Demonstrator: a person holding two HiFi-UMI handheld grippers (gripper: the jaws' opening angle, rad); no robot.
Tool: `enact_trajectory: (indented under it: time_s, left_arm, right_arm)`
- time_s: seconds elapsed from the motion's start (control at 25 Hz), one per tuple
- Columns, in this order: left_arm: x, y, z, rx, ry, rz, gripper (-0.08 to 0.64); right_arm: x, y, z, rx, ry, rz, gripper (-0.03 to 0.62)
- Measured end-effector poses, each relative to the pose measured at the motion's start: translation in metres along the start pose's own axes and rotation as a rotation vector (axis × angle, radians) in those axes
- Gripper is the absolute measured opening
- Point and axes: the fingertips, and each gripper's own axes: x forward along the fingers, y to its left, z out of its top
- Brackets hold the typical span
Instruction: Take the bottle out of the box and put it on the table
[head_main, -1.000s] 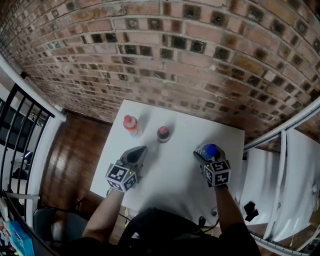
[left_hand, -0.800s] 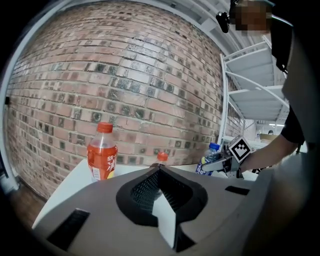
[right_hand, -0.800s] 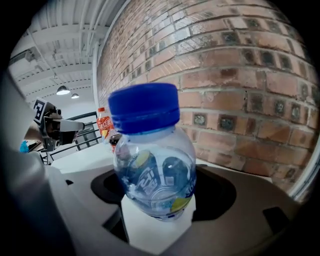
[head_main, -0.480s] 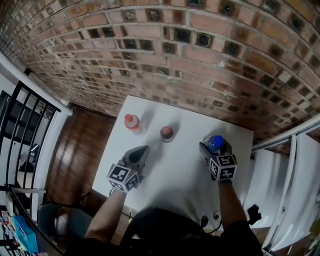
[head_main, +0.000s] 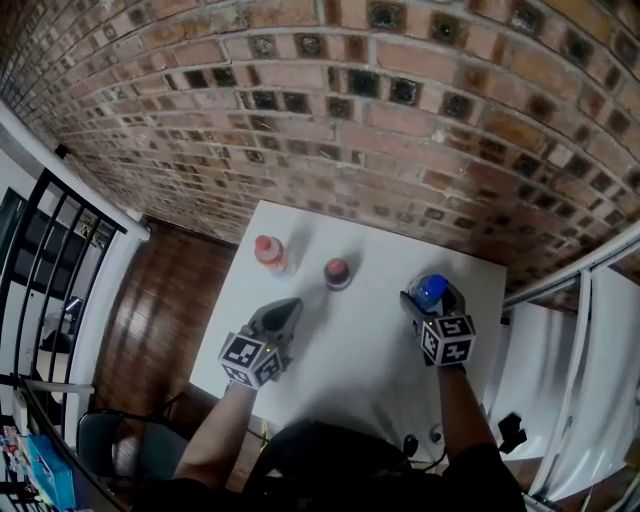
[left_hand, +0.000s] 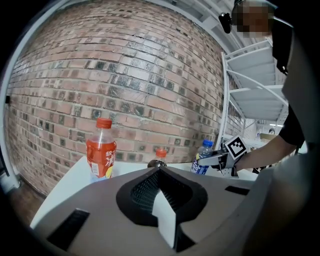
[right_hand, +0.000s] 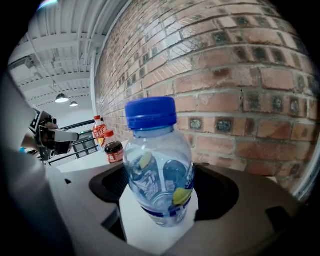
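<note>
- Person's forearms come in from the bottom edge of the head view, one claw in each hand, both over the white surface (head_main: 350, 350).
- Left claw (head_main: 286, 306): jaws together at the tips, nothing between them. It hangs over the left part of the surface and touches no bottle.
- Right claw (head_main: 430, 300): jaws spread wide and just been opening. The blue-capped bottle (right_hand: 159, 170) stands upright between them. Gaps show on both sides of it, so the pads are not pressing.
- Blue-capped bottle: clear plastic with a blue and yellow label, base resting on the surface near the right edge. No box in any view.
- Dark bottle with a red cap (head_main: 337, 272): upright, past the midpoint between the two claws, toward the far edge.
- Orange bottle with a red cap (head_main: 268, 250): upright near the far left corner, just left of the dark one and apart from it.
- Brick wall (head_main: 350, 120) rises right behind the far edge of the surface.
- Left of the surface: wooden floor (head_main: 150, 320), then a dark railing (head_main: 50, 260).
- Right of the surface: white shelving (head_main: 590, 380).
</note>
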Motion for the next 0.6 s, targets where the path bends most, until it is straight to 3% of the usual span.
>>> enact_trajectory:
  time_s: [0.4,0.6]
  left_arm:
    - [-0.031,-0.002,0.013,0.015,-0.046,-0.036,0.003]
    - [-0.063,-0.010,0.022,0.006,-0.069,-0.073,0.004]
  right_arm:
    - [-0.040,0.007,-0.002,0.000,-0.021,-0.101,0.407]
    - [-0.080,0.035,0.000,0.004,-0.051,-0.135,0.407]
